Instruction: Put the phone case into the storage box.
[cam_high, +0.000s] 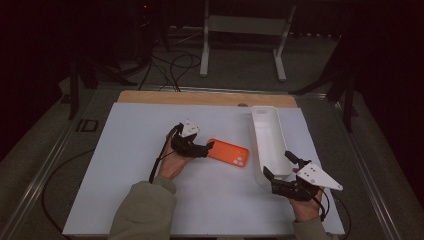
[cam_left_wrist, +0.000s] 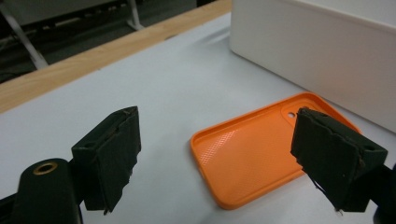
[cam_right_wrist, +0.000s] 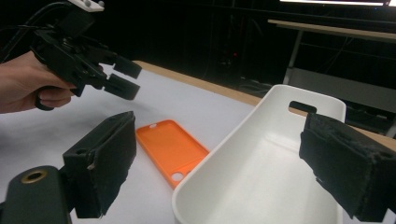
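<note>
An orange phone case (cam_high: 228, 152) (cam_left_wrist: 252, 154) (cam_right_wrist: 170, 149) lies hollow side up on the white table mat (cam_high: 135, 170), just left of a long white bin (cam_high: 268, 135) (cam_left_wrist: 317, 51) (cam_right_wrist: 261, 182). My left gripper (cam_high: 207, 147) (cam_left_wrist: 217, 119) (cam_right_wrist: 126, 78) hovers at the case's left end, jaws open, with the case lying below the gap and no pad touching it. My right gripper (cam_high: 279, 165) (cam_right_wrist: 219, 126) is open at the near end of the bin, one jaw on either side of its rim, holding nothing.
A wooden strip (cam_high: 200, 97) (cam_left_wrist: 93, 60) runs along the far edge of the mat. The bin is empty and has a handle slot (cam_right_wrist: 302, 106) at its far end. Beyond the table stand a metal frame (cam_high: 245, 25) and floor cables (cam_high: 170, 65).
</note>
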